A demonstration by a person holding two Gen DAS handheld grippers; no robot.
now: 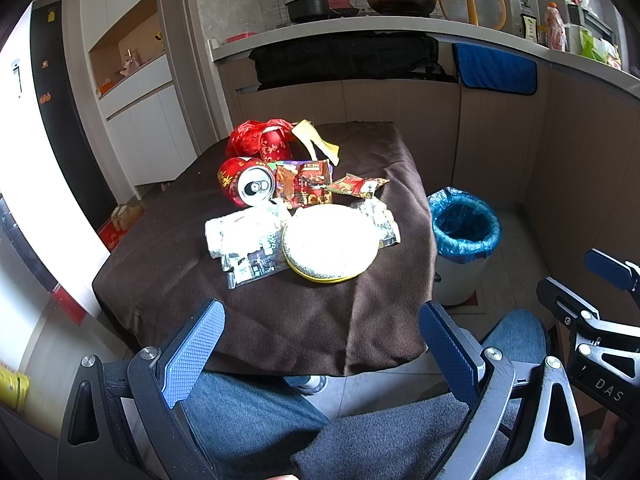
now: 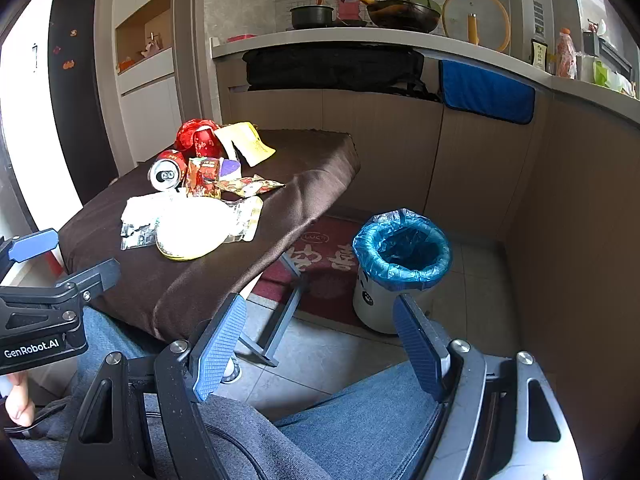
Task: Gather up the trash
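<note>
A pile of trash lies on the brown-clothed table (image 1: 280,320): a red can (image 1: 246,186) on its side, a second red can (image 1: 274,144) in a red bag, a yellow paper (image 1: 316,140), red snack wrappers (image 1: 306,182), silver foil wrappers (image 1: 244,240) and a round yellow-rimmed lid (image 1: 330,238). The pile also shows in the right wrist view (image 2: 192,208). A white bin with a blue liner (image 2: 400,256) stands on the floor right of the table. My left gripper (image 1: 320,344) is open and empty, short of the table's near edge. My right gripper (image 2: 320,344) is open and empty, over the floor before the bin.
A kitchen counter (image 1: 360,28) with pans runs behind the table. A blue cloth (image 1: 494,68) hangs from it. A red mat (image 2: 320,256) lies on the tiled floor by the bin. The person's jeans-clad legs (image 1: 248,420) sit under both grippers.
</note>
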